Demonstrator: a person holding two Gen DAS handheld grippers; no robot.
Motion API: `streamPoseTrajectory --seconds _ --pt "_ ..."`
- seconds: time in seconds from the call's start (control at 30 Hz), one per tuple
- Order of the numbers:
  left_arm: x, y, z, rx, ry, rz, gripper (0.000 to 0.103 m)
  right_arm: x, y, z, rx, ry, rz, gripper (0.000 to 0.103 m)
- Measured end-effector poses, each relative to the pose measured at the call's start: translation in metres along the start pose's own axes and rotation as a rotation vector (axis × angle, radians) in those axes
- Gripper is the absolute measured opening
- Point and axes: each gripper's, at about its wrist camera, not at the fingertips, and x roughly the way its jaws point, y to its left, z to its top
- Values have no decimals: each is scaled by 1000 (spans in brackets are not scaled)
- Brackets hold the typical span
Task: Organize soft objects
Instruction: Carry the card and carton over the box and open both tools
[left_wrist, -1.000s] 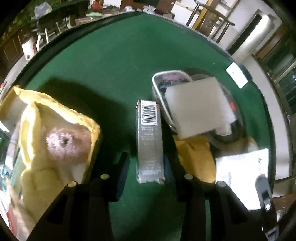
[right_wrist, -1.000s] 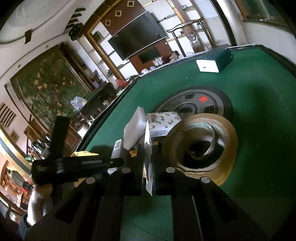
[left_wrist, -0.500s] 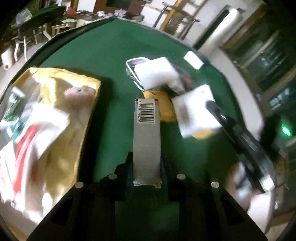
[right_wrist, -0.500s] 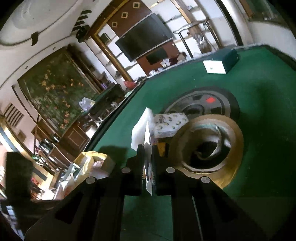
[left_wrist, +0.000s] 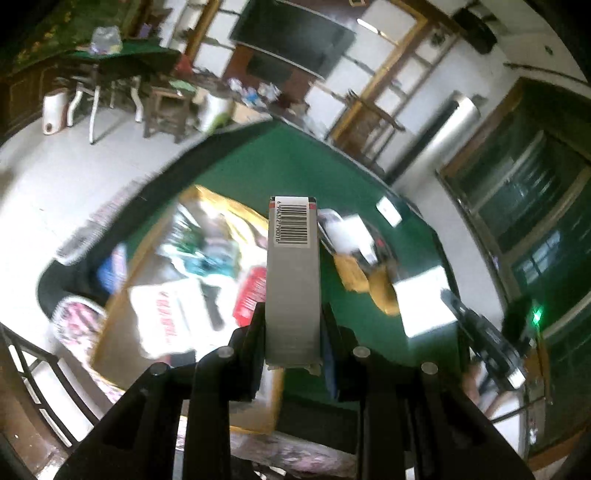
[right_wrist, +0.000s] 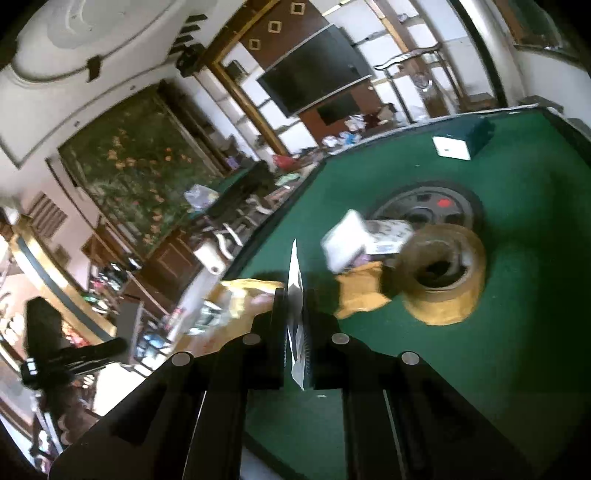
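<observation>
My left gripper (left_wrist: 292, 332) is shut on a long grey carton (left_wrist: 293, 280) with a barcode at its far end, held up in the air above the yellow box (left_wrist: 177, 288) of mixed packets at the table's left edge. My right gripper (right_wrist: 294, 325) is shut on a thin white flat packet (right_wrist: 295, 295), seen edge-on, above the green table (right_wrist: 498, 369). The yellow box also shows in the right wrist view (right_wrist: 236, 295). The right gripper's body and white packet show in the left wrist view (left_wrist: 424, 306).
A brown tape roll (right_wrist: 443, 277), a yellow cloth (right_wrist: 362, 291), white packets (right_wrist: 347, 243) and a dark round disc (right_wrist: 428, 210) lie mid-table. A green-and-white box (right_wrist: 461, 142) sits far back. The table edge and floor lie left.
My left gripper shut on the grey carton, lifted it off the table and swung left over the yellow box. My right gripper, still holding the white packet, rose and drew back a little.
</observation>
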Motion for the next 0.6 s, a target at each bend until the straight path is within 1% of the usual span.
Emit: streamPoseTrajectory --seconds 0.1,0.23,0.33,0.4,0.43,0.6 --pt "-13 13 9 -22 -42 14 26 2 17 0 -9 1 41 7" --pt "-21 29 12 -39 -66 34 26 16 39 -6 -5 8 109 7" --pt "-24 44 12 -43 -64 48 26 34 53 -15 30 35 188 7" --pt "-23 51 11 -42 -54 61 26 44 62 -22 41 55 220 7" --pt "-20 54 10 -41 -47 66 26 54 70 -27 38 82 241 7" --pt "-5 66 4 -34 -10 91 26 82 102 -46 -11 151 267 7"
